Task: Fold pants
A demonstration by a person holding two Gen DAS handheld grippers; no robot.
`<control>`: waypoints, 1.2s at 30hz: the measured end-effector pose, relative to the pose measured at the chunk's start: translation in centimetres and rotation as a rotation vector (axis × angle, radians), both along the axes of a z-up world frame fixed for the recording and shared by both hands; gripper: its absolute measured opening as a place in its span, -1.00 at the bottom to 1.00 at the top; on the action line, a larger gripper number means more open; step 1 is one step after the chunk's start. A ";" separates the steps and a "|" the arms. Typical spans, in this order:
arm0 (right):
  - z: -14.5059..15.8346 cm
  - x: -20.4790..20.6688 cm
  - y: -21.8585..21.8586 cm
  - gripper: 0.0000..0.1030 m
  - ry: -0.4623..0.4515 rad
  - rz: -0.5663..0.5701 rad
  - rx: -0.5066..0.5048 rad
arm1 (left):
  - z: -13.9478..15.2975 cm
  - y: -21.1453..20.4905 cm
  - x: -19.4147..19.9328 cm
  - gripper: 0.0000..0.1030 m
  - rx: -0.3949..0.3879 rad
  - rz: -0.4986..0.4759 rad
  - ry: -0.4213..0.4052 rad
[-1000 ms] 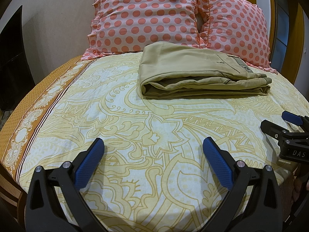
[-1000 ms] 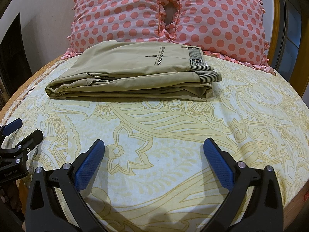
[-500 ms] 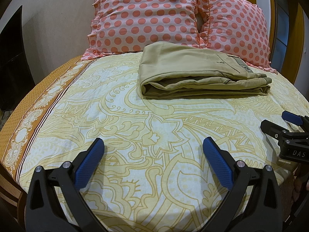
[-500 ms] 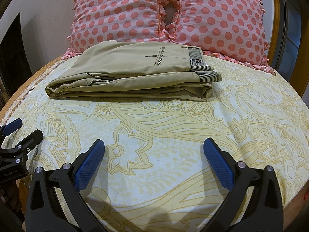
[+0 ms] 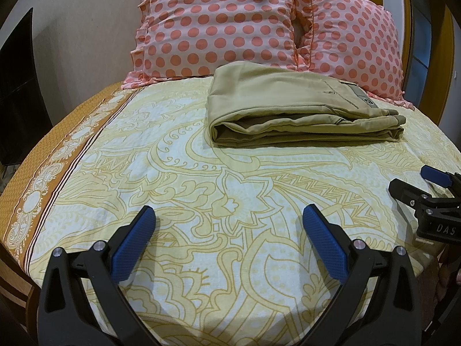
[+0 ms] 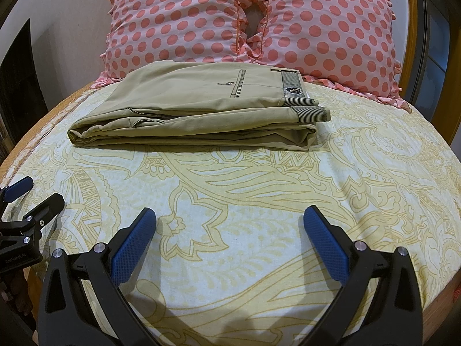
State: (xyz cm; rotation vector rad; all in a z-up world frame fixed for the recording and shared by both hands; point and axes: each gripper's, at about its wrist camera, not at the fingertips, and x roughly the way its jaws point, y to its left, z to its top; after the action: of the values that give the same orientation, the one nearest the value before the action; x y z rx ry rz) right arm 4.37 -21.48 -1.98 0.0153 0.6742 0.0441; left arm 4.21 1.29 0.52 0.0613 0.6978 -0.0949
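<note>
The khaki pants (image 6: 190, 109) lie folded into a flat, layered rectangle on the bed (image 6: 259, 201), at its far end. The far edge of the pants touches the two pink polka-dot pillows (image 6: 253, 20) that stand against the headboard (image 6: 410, 28). In the right wrist view, the striped waistband (image 6: 299, 98) with its dark badge points right, and the rounded fold points left. A back pocket seam with a button shows on the top layer.

The bed carries a cream sheet (image 5: 201, 201) with a yellow paisley print; an orange patterned border (image 5: 37, 201) runs along its left edge in the left wrist view.

Left tool (image 5: 229, 225): the fingers are spread wide, the blue pads (image 5: 132, 248) face each other across a broad gap, and nothing is between them. It hangs above the near part of the sheet, well apart from the pants.

Right tool (image 6: 229, 225): the fingers are likewise spread wide and hold nothing. It hangs above the near part of the sheet, well apart from the pants.

Each tool appears at the edge of the other camera's view: the right tool at the right edge of the left wrist view, the left tool at the left edge of the right wrist view. The two tools sit side by side and do not touch.
</note>
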 end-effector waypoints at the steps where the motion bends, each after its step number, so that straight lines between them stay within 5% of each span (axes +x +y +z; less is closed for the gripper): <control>1: 0.0 0.0 0.0 0.97 0.000 0.000 0.000 | 0.0 0.0 0.0 0.97 0.001 0.001 0.004; 36: 0.0 0.0 0.0 0.97 0.000 0.000 0.000 | 0.2 0.0 0.3 0.97 0.003 0.002 0.013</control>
State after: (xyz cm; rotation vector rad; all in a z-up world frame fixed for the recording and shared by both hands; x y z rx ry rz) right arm 4.41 -21.47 -1.96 0.0150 0.6744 0.0445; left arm 4.54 1.32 0.68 0.0628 0.7111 -0.0929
